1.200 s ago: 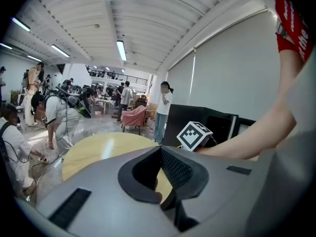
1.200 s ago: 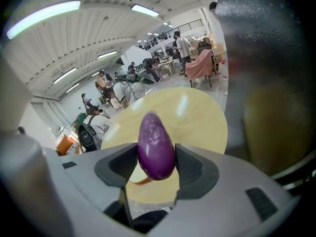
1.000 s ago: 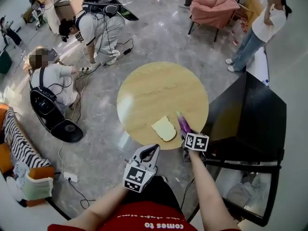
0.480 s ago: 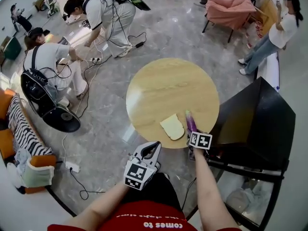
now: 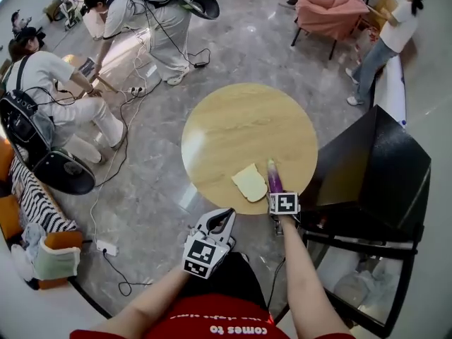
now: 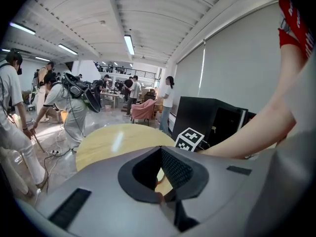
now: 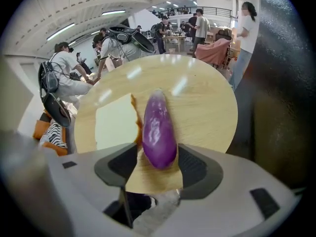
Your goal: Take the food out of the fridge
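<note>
While the right gripper [image 7: 158, 158] clamps the glossy purple eggplant [image 7: 158, 125], lay it flat on the round wooden table [image 5: 240, 122] before opening; the left gripper [image 6: 160, 148] is closed, empty.

in the head view the right gripper [image 5: 276, 193] covers its own jaws and the near end of the eggplant [image 5: 272, 178], at the table's [image 5: 240, 119] near right edge. inside the fridge [image 5: 374, 168] only pale shapes show, too dim to name. in the right gripper view the eggplant is blurred, and the gripper's body covers the near end of the bread [image 7: 114, 122]. the left gripper's [image 6: 158, 149] grey body hides the table's near edge; the pale sliver in its loop could be bread or table top. a bent-over person [image 5: 152, 16] is cut off by the top edge.
</note>
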### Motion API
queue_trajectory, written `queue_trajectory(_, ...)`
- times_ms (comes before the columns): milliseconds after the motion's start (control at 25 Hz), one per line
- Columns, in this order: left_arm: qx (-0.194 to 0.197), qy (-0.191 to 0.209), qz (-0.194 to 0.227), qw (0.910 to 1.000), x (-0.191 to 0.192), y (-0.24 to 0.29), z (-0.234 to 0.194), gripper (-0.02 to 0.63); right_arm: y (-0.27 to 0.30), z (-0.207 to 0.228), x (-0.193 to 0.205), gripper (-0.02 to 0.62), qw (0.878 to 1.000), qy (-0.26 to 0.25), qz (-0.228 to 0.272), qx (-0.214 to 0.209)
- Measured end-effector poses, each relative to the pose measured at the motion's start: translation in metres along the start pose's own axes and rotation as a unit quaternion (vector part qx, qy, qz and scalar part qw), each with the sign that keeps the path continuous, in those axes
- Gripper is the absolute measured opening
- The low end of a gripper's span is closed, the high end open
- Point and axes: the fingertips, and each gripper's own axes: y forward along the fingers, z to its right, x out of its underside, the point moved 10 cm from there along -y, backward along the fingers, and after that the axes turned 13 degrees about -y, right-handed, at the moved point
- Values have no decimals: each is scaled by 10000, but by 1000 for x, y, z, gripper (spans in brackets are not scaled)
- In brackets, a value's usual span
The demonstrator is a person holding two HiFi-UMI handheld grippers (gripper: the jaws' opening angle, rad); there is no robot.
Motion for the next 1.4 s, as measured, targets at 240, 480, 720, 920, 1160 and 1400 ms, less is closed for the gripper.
queue_trajectory(240, 76, 120, -127, 9998, 4, -5, 6, 8, -12, -4, 5, 242, 9999, -5, 26, 108)
queue_trajectory(480, 153, 161, -108, 9997, 1, -9, 9, 9, -25, -9, 8, 242, 9997, 91, 52, 212)
queue_trajectory(720, 332, 337, -150, 9988, 0, -15, 13, 8, -44, -21, 16, 242, 9993, 193, 206, 227)
queue_trajectory(920, 678, 389, -238, 9967, -3, -14, 19, 8, -63, -34, 60, 242, 9983, 508, 161, 224)
queue_trajectory(1160, 1476, 678, -523, 9853, -5, 3, 48, 8, -105, -31, 140, 241, 9783, 1947, 506, 496)
queue_trajectory(1400, 2377, 1087, -799, 9619, 7, 35, 109, 8, -147, -7, 207, 241, 9372, 3274, 992, 678)
